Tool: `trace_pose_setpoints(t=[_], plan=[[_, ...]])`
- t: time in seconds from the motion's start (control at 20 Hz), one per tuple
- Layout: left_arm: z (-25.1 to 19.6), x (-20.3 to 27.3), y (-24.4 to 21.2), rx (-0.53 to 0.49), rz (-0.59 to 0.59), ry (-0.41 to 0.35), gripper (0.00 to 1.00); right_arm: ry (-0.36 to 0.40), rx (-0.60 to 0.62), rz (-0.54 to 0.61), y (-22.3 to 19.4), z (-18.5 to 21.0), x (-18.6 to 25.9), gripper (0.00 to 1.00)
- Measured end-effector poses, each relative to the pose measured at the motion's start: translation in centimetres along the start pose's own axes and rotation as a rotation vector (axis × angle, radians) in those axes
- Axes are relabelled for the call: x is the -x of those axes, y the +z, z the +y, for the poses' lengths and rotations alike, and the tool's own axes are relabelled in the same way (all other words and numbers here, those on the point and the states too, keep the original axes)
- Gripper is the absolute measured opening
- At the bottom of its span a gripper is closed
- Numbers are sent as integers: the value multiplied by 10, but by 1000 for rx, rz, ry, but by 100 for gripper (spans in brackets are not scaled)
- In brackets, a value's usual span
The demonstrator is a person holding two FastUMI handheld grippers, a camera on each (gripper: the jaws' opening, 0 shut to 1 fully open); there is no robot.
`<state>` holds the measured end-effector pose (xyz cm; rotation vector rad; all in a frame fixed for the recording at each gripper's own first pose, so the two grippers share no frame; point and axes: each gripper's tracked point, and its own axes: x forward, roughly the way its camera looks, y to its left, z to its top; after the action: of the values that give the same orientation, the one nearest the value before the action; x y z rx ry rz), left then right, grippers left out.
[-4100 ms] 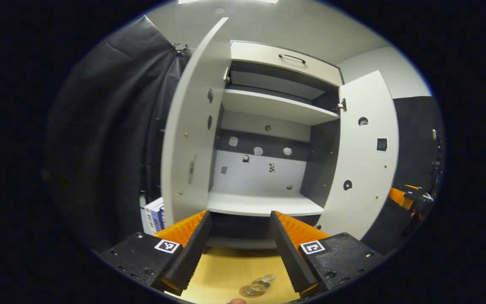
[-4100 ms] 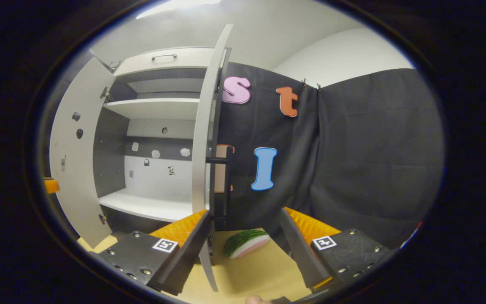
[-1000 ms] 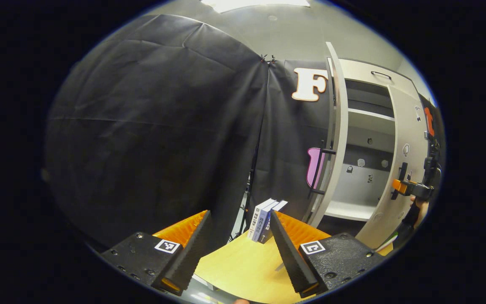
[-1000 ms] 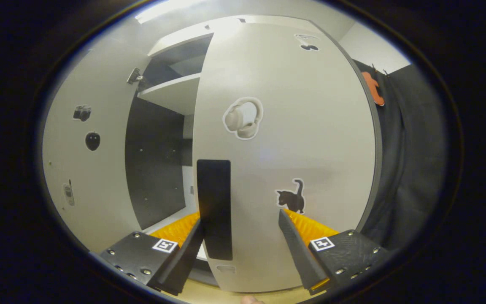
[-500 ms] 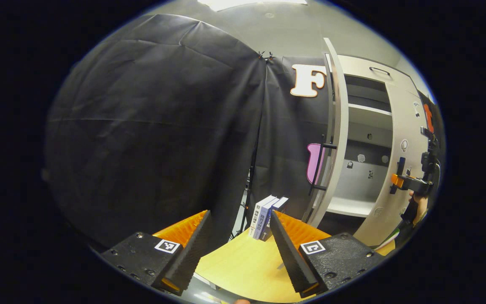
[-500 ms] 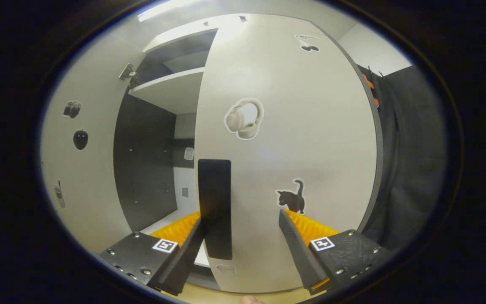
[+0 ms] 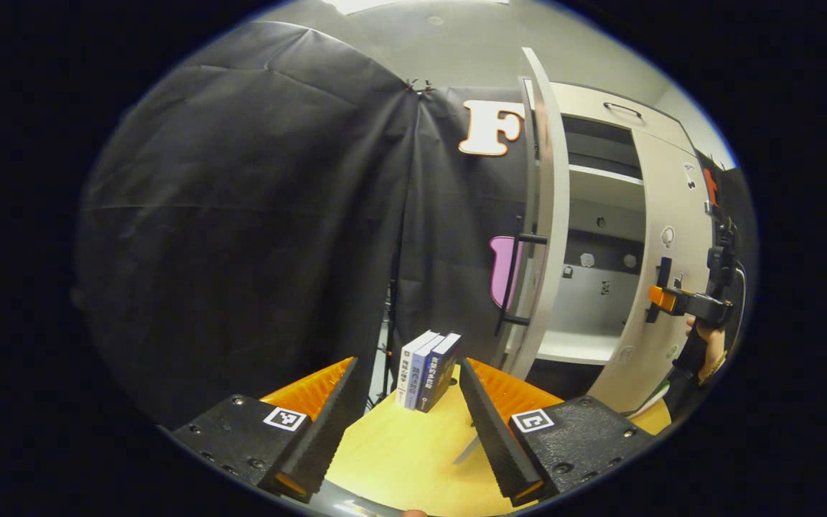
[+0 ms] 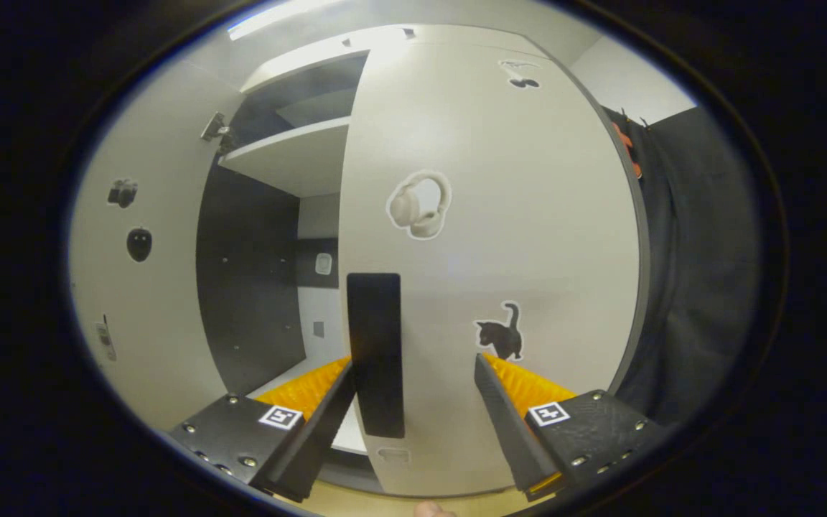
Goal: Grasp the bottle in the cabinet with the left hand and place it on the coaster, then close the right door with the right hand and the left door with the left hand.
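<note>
Currently two tongs in play, both with fingers spread apart and gripping nothing. My left tongs (image 7: 408,409) hang over the surface (image 7: 413,452) (pale yellow wood grain, smooth), pointed at the black cloth wall (image 7: 241,215). My right tongs (image 8: 413,413) sit right up against the right door (image 8: 500,251), straddling its flat black handle (image 8: 376,355); I cannot tell whether either finger touches it. In the left gripper view the same tongs (image 7: 672,300) and the hand (image 7: 704,352) holding them show at that door (image 7: 665,237).

Counts: two cabinet doors, both off-white, matte, flat. Left door (image 7: 546,215) stands wide open, seen edge-on; right door is partly swung in. Three books (image 7: 428,370) upright on the surface, touching, near the left door's foot. Stickers on the right door front: one headphones (image 8: 417,203), one black cat (image 8: 500,336). Cabinet interior (image 8: 255,287) has dark side panels, pale shelves. Bottle and coaster: can't place them from these two views.
</note>
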<state>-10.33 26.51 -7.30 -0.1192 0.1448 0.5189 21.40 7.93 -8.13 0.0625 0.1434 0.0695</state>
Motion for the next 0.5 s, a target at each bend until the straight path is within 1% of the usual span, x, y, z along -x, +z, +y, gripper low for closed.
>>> trace_pose_setpoints(t=[0.05, 0.1, 0.2, 0.35, 0.5], plan=[[-5, -8, -2, -4, 4, -32, 89, 0, 9, -21, 7, 0, 10, 97], [-12, -17, -4, -10, 11, -69, 89, 7, 12, -33, 13, 0, 22, 99], [-26, -31, -11, -22, 30, -140, 89, 19, 21, -47, 20, 0, 39, 97], [-36, -48, -27, -32, 63, -192, 89, -15, 47, -67, 27, -15, 65, 99], [-51, -58, -36, -32, 87, -255, 89, -53, 42, -47, 24, -32, 83, 97]])
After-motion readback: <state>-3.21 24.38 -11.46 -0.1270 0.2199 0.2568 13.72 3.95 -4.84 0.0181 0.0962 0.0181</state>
